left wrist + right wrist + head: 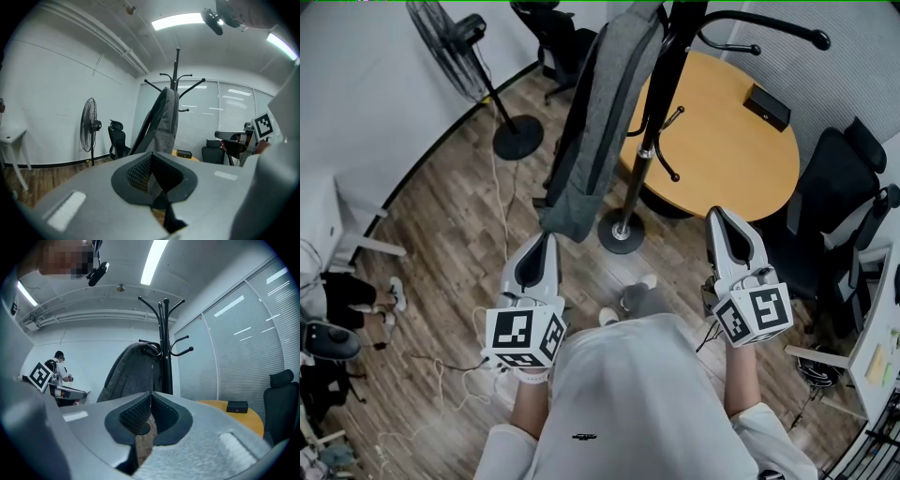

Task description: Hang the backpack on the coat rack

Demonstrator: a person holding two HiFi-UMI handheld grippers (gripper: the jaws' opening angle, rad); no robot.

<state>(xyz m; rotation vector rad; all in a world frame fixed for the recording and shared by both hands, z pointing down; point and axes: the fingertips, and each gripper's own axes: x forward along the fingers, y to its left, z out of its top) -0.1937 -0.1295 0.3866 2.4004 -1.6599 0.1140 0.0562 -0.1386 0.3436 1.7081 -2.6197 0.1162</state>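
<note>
Backpack (pixel 602 112) hangs by its top from the coat rack (pixel 649 141), upper middle of the head view, so the job looks done (nothing left, I judge). My left tongs (pixel 547 240) and right tongs (pixel 718 216) are both closed together, empty, below it.

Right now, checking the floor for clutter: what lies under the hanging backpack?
Wood floor; the coat rack's base stands beside it. The backpack itself covers the floor farther back.

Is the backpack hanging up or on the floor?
Hanging up. The backpack hangs from a hook on the coat rack, drooping down beside its pole.
</note>
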